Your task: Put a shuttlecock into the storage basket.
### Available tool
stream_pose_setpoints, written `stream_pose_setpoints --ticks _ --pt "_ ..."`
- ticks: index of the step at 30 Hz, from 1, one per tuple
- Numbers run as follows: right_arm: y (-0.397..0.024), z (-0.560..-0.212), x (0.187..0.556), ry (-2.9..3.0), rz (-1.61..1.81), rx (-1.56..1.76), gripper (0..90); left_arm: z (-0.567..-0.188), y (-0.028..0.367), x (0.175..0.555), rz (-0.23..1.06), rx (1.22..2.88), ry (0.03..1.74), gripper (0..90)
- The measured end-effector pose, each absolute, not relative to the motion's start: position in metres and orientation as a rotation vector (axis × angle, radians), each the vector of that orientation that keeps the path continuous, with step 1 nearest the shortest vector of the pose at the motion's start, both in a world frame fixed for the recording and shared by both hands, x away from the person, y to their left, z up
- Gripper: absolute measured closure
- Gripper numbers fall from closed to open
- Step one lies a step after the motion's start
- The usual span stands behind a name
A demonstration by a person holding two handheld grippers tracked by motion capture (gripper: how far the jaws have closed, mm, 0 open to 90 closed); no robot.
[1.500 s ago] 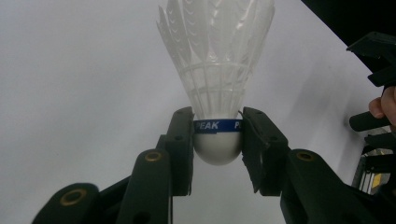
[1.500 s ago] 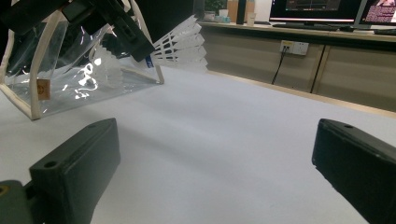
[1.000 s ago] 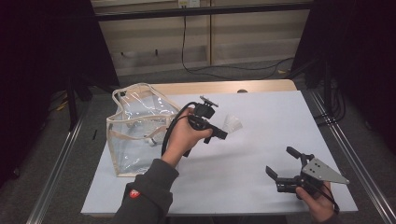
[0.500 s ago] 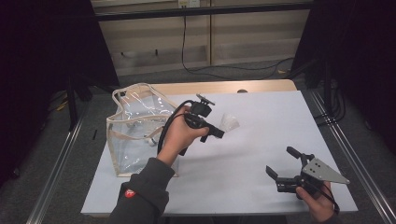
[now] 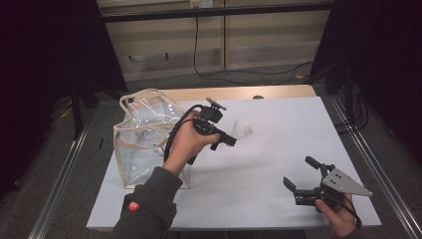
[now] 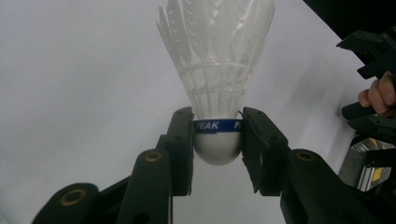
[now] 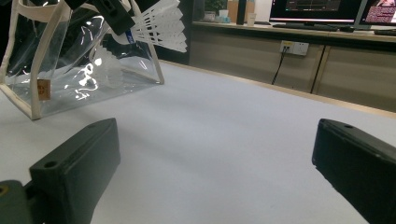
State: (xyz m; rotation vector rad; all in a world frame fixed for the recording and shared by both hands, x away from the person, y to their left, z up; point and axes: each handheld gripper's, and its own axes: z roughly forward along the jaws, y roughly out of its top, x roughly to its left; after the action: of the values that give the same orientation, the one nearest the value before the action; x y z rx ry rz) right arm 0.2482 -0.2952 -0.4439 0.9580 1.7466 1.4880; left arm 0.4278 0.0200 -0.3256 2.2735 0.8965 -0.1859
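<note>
Left gripper view: the left claw (image 6: 217,140) is clamped on a white shuttlecock (image 6: 216,74) at its rounded cork base, feathers fanning away from the jaws. Lifted above the table (image 5: 278,149), it looks very light, and the feathers crush easily, so the firm cork is the place to hold. Beside it stands a clear bag (image 5: 142,134). Farther off, the right claw (image 5: 304,175) rests with jaws apart, holding nothing.
</note>
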Motion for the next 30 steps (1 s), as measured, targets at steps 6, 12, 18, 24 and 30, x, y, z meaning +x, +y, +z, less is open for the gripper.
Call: stream_pose_setpoints --ticks 6,12,18,24,30 --pt "-0.295 -0.444 0.248 1.751 1.484 0.957 1.0 -0.322 0.022 0.428 -0.192 2.269 0.901 65.3" --pt "-0.295 -0.444 0.248 1.746 1.489 0.956 1.0 -0.319 0.025 0.428 -0.195 2.27 0.907 65.3" --pt "-0.295 -0.444 0.248 1.749 1.484 0.95 0.9 -0.314 0.027 0.428 -0.204 2.273 0.903 65.3" --pt "-0.295 -0.444 0.248 1.752 1.483 0.954 1.0 -0.309 0.031 0.428 -0.198 2.267 0.915 65.3" --pt "-0.295 -0.444 0.248 1.747 1.489 0.957 1.0 -0.306 0.035 0.429 -0.204 2.267 0.919 65.3"
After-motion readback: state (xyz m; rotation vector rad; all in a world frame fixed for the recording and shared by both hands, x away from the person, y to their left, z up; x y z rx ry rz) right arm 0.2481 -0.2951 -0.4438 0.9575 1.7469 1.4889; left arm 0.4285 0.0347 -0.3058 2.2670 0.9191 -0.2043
